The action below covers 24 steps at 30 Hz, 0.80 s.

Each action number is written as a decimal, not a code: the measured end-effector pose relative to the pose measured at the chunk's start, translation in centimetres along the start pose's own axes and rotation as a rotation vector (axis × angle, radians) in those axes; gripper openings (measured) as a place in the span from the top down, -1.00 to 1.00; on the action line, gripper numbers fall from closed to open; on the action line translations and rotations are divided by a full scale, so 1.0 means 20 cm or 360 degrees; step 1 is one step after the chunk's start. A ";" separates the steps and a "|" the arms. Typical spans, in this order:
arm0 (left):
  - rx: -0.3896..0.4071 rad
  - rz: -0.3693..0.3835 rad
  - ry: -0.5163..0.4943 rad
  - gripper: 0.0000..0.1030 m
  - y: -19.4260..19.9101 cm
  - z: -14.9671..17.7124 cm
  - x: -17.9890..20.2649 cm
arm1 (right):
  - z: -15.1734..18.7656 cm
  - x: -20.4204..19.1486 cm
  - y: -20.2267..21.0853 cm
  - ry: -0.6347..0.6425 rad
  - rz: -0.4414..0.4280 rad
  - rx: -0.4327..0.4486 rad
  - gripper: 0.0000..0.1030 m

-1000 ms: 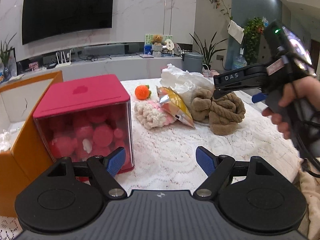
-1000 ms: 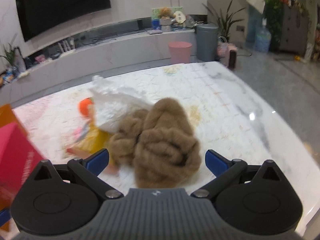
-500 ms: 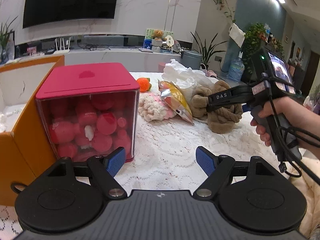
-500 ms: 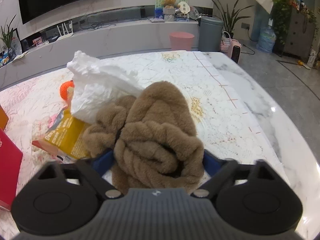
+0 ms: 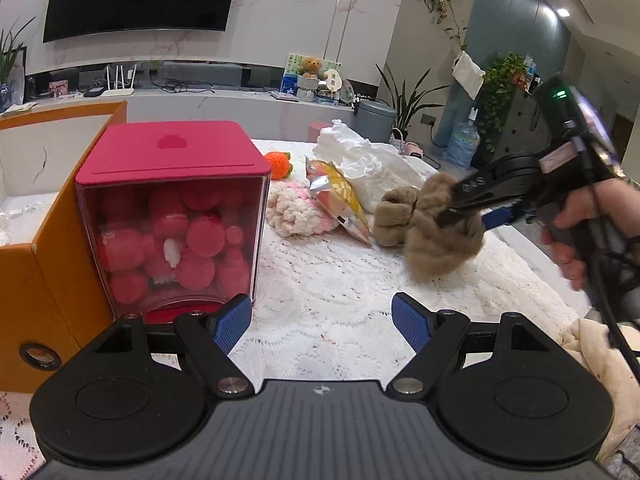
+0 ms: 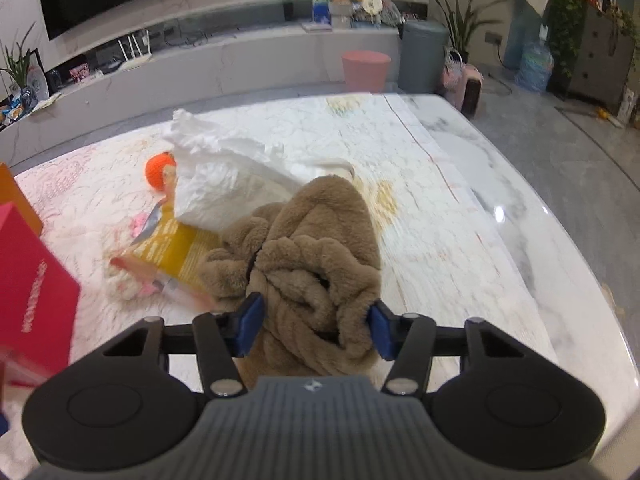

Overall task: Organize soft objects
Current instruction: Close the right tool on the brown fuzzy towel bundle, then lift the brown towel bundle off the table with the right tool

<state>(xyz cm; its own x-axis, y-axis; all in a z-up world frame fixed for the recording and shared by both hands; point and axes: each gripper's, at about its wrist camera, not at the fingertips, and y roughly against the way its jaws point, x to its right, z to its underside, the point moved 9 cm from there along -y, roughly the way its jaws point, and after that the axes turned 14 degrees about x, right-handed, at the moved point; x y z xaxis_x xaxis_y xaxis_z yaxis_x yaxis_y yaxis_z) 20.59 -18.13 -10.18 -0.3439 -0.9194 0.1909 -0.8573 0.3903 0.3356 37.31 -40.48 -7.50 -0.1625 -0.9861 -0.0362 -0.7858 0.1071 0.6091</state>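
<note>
With the right gripper closing on the brown plush, probably already lifted, squeeze deep so nothing sags; left gripper hangs empty.

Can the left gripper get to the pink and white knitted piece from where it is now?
Probably yes. The left gripper is open with bare tablecloth ahead, and the knitted piece lies past it, partly under the snack bag.

The square red box with a clear front carries white lettering down its side that looks like "WONDERLAB", though motion blur softens it. The crinkled yellow snack packet's print is too blurred to read.
</note>
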 end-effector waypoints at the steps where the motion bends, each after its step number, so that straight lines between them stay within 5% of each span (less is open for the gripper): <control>1: 0.0003 0.0000 -0.0003 -0.81 0.00 0.00 0.00 | 0.00 0.00 0.04 -0.0011 0.0012 -0.0013 0.16; 8: 0.0026 0.0022 -0.0022 -0.81 0.03 -0.02 0.04 | 0.09 -0.02 0.20 -0.0072 -0.0068 -0.0115 0.20; 13: 0.0004 0.0025 -0.0011 -0.81 0.02 -0.01 0.04 | 0.07 0.05 0.18 -0.0086 -0.0011 0.0005 -0.73; 15: -0.0010 0.0031 0.0005 -0.81 0.01 0.00 0.04 | 0.04 0.07 0.14 -0.0076 0.0021 0.0068 -0.95; 24: -0.0048 0.0005 -0.0012 -0.81 -0.01 0.05 0.03 | 0.05 -0.05 -0.10 0.0040 -0.0091 0.0074 -0.95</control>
<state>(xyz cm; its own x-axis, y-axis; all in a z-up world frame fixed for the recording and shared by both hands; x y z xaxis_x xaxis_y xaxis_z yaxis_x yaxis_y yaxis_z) 20.11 -18.73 -11.09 -0.3492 -0.9186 0.1850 -0.8445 0.3941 0.3626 38.54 -39.57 -9.44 -0.1020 -0.9936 -0.0493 -0.8203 0.0560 0.5692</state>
